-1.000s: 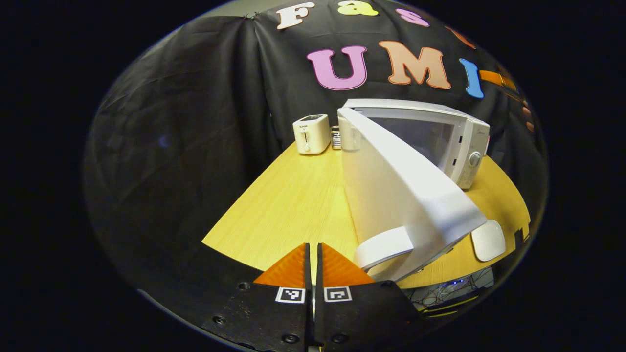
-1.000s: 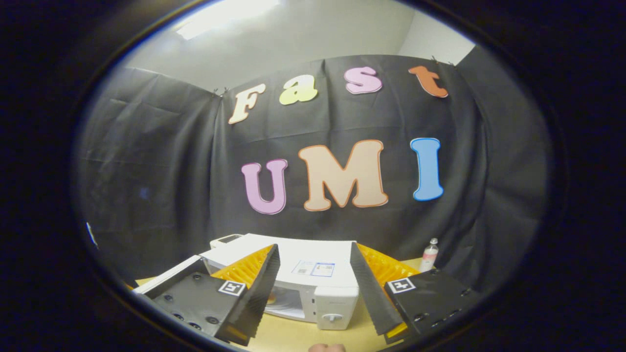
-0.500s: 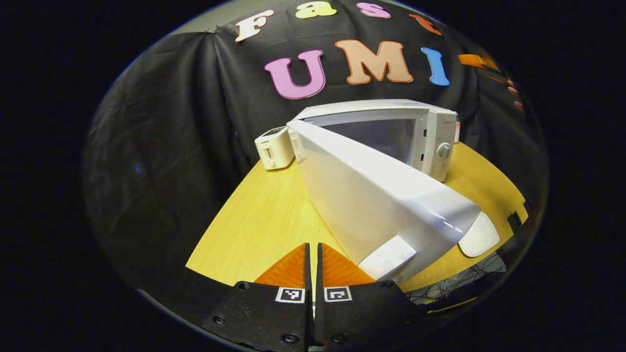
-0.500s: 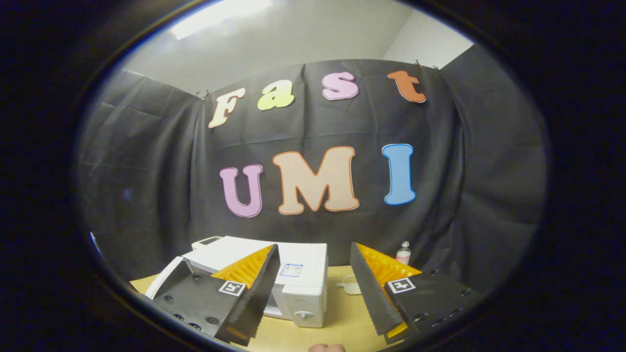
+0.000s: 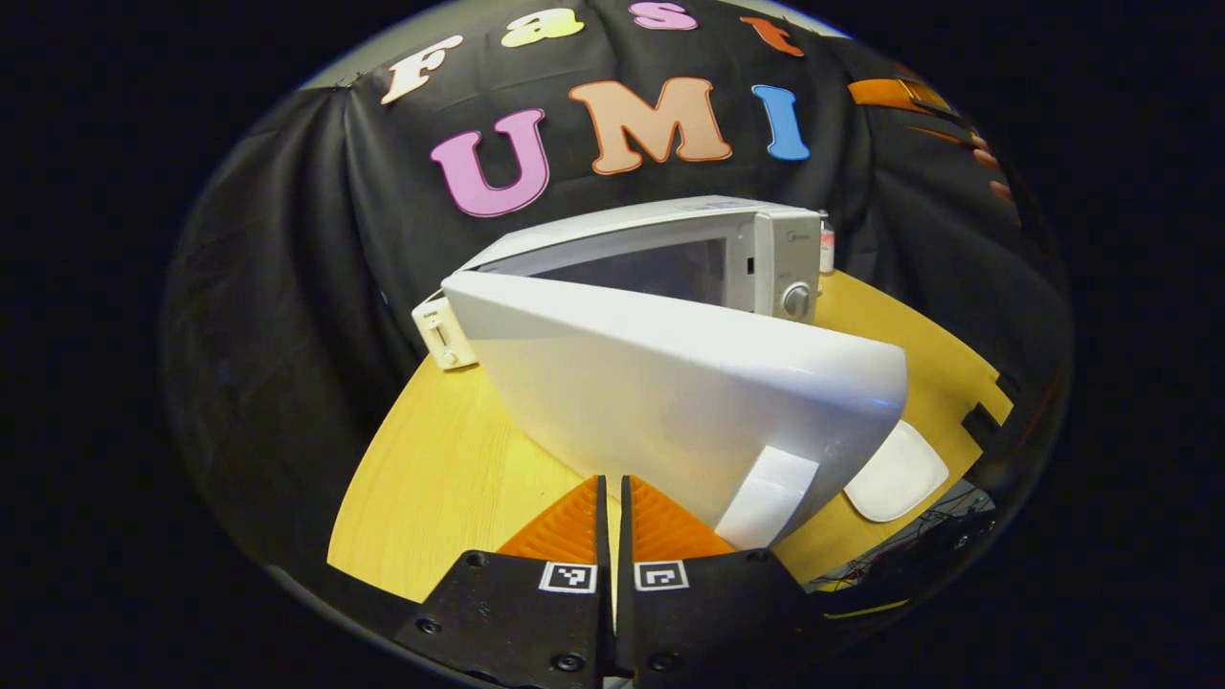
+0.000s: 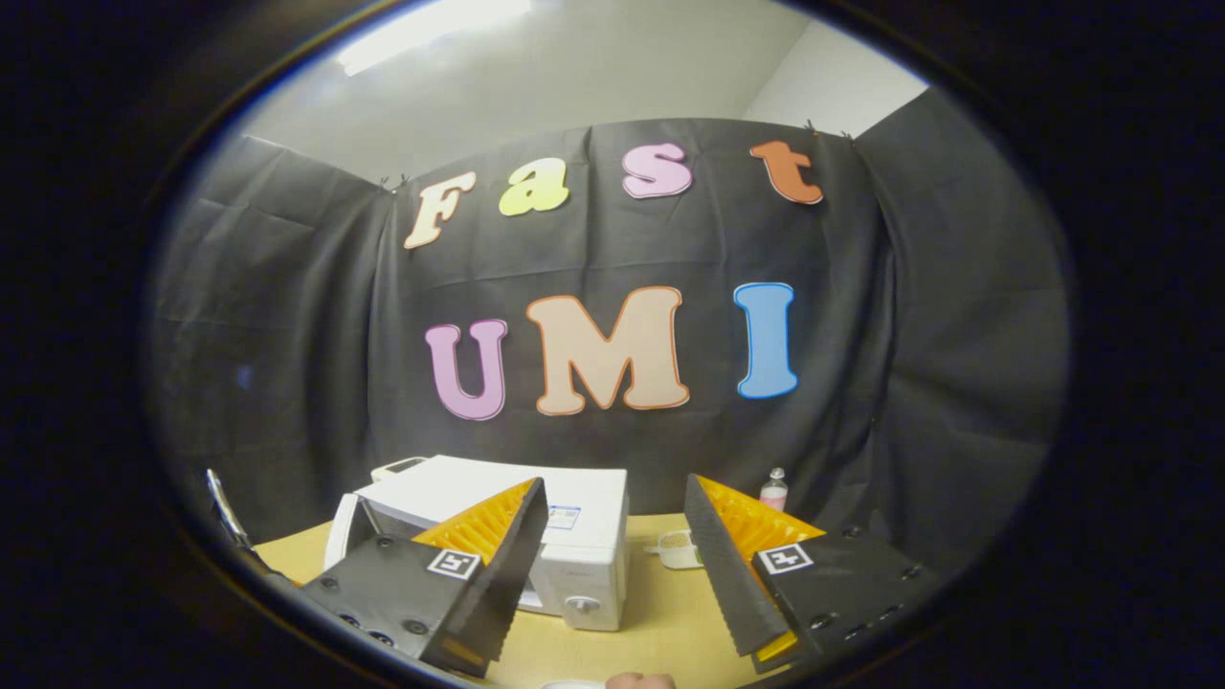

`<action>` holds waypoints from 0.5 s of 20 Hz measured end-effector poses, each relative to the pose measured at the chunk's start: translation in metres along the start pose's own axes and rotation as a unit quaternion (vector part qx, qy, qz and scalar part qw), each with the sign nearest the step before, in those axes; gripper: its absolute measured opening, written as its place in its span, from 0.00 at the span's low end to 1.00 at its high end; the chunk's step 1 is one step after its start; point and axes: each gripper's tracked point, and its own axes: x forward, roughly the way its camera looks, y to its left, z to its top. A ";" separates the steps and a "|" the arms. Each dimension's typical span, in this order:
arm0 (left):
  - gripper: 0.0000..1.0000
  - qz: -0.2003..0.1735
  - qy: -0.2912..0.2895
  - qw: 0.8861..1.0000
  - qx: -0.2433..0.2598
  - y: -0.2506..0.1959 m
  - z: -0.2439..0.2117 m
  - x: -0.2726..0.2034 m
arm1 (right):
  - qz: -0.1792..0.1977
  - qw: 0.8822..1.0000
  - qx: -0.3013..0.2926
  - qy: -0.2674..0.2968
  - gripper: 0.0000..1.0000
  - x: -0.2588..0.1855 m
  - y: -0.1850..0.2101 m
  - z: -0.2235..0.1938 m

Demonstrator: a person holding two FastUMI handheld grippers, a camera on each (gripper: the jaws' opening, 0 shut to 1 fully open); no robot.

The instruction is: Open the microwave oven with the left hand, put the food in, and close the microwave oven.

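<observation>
The left gripper [image 5: 612, 507], jaws pressed together on nothing, sits just left of the door handle [image 5: 766, 493]. The microwave door [image 5: 670, 392] sweeps ahead and right of it, its long axis running back to the microwave [image 5: 766, 254]. The right gripper [image 6: 612, 555], jaws spread and empty, hangs high. The food looks to be the small dish [image 6: 676, 547] between its jaws, so the right hand seems nearer.
</observation>
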 end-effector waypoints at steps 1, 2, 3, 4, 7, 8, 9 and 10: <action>0.00 -0.006 -0.005 1.000 0.004 -0.004 0.006 0.006 | -0.002 1.000 -0.003 -0.001 0.84 -0.002 -0.002 0.001; 0.00 -0.010 -0.010 1.000 0.007 -0.007 0.012 0.010 | -0.005 1.000 -0.004 -0.003 0.84 -0.002 -0.005 0.004; 0.00 -0.009 -0.012 1.000 0.011 -0.008 0.015 0.016 | -0.008 1.000 -0.004 -0.006 0.84 -0.004 -0.007 0.006; 0.00 -0.018 -0.015 1.000 0.012 -0.012 0.019 0.021 | -0.011 1.000 -0.004 -0.007 0.84 -0.005 -0.010 0.008; 0.00 -0.028 -0.027 0.999 0.024 -0.018 0.031 0.033 | -0.021 1.000 0.000 -0.008 0.84 -0.007 -0.018 0.011; 0.00 -0.031 -0.031 0.999 0.030 -0.021 0.035 0.037 | -0.023 1.000 -0.002 -0.008 0.84 -0.007 -0.020 0.012; 0.00 -0.035 -0.032 0.998 0.032 -0.024 0.037 0.042 | -0.026 1.000 -0.004 -0.010 0.84 -0.007 -0.023 0.014; 0.00 -0.038 -0.032 0.998 0.034 -0.027 0.040 0.048 | -0.028 1.000 -0.005 -0.013 0.84 -0.008 -0.025 0.016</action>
